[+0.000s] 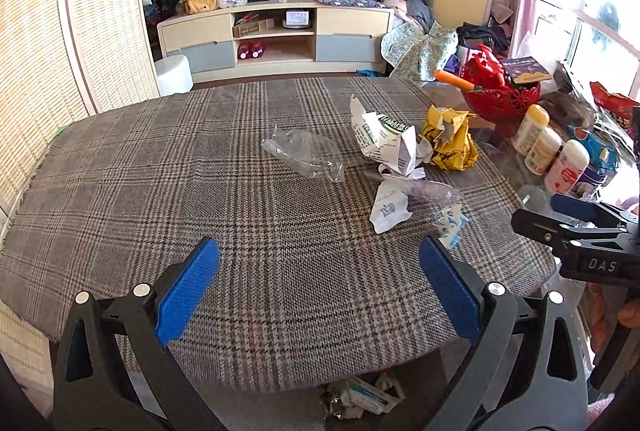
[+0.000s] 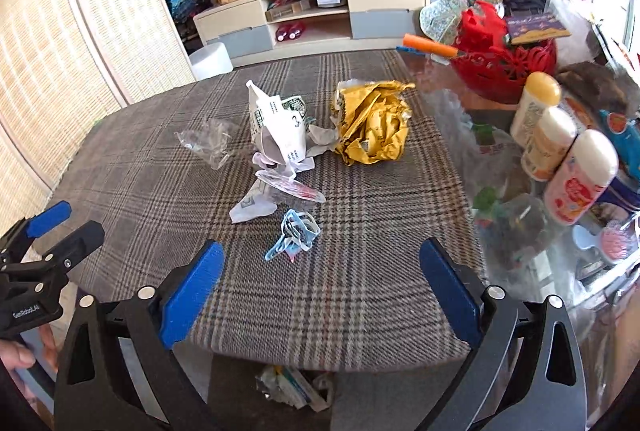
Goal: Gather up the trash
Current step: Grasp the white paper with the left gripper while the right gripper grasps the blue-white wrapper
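Trash lies on the plaid tablecloth point(image 1: 160, 171): a clear plastic wrapper point(image 1: 306, 153) point(image 2: 208, 145), a crumpled white printed wrapper point(image 1: 386, 141) point(image 2: 280, 131), a crumpled yellow wrapper point(image 1: 450, 139) point(image 2: 372, 123), a white paper scrap point(image 1: 388, 209) point(image 2: 252, 207), a clear flat packet point(image 2: 290, 185) and a small light-blue scrap point(image 1: 450, 225) point(image 2: 296, 235). My left gripper point(image 1: 320, 283) is open and empty above the near table edge. My right gripper point(image 2: 322, 281) is open and empty, just short of the light-blue scrap. More trash point(image 1: 360, 397) point(image 2: 296, 387) lies below the near table edge.
Three white bottles point(image 2: 560, 151) point(image 1: 548, 147) and a red basket point(image 2: 504, 63) point(image 1: 500, 91) crowd the glass table part on the right. A woven screen point(image 1: 40, 71) stands left. A TV cabinet point(image 1: 276, 35) is beyond the table.
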The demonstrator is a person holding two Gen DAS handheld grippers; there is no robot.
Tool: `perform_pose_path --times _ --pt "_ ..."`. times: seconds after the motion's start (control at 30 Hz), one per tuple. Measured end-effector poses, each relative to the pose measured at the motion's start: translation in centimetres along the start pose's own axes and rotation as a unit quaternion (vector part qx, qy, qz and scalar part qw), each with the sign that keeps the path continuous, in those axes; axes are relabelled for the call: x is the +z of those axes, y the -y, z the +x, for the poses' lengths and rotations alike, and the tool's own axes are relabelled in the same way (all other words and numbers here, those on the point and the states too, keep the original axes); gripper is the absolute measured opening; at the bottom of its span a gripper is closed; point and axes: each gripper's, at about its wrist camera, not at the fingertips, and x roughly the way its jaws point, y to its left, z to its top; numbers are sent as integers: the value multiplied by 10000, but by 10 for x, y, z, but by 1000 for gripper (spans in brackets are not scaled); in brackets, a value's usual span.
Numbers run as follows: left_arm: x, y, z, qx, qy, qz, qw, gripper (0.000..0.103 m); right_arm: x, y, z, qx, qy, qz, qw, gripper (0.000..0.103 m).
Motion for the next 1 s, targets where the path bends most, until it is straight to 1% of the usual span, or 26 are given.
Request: perform_pose_path --times 0.07,0.17,0.27,0.33,0.37,0.4,0.43,0.47,0.5,0.57,0.6,0.7,0.9,0.93,0.97,1.0 --pt "0 -1 9 -4 -49 17 10000 95 1 -1 18 82 -189 10 9998 76" --pt "-3 -1 24 4 -179 46 9998 95 1 -3 40 125 -347 16 9993 76" --pt "-2 1 38 -26 -271 98 9996 95 2 -7 57 136 -414 2 9991 76" --pt "-1 3 44 -37 -292 138 9995 95 3 -7 67 130 -444 18 9989 72" --pt "0 3 47 -36 -306 151 9994 95 3 -7 74 136 -489 20 9987 63" --pt "0 4 49 -40 -316 157 9994 95 3 -6 81 127 -564 19 9983 47" --pt "1 6 52 -44 -326 169 9993 95 3 -5 88 106 -644 20 9979 39" --pt "2 7 55 -39 -330 180 9993 95 4 -4 92 109 -693 18 9975 26" --pt "3 8 57 -42 -331 183 9993 95 4 -3 92 143 -642 21 9978 22" --pt "5 11 63 -78 -339 191 9992 95 5 0 88 176 -562 16 9983 17" --pt "6 14 66 -96 -353 197 9991 95 6 2 86 124 -510 4 9986 16" --pt "8 22 75 -170 -371 205 9990 95 10 13 77 23 -381 50 9993 15" --pt "12 42 98 -374 -446 253 9980 94 14 31 71 -119 -329 67 9994 15" --pt "12 47 103 -415 -477 294 9976 91 15 33 71 -120 -331 78 9993 15" --pt "13 51 107 -455 -513 331 9971 85 14 36 72 -108 -335 93 9993 15" --pt "13 54 112 -495 -552 359 9966 82 14 37 71 -82 -342 103 9993 15"
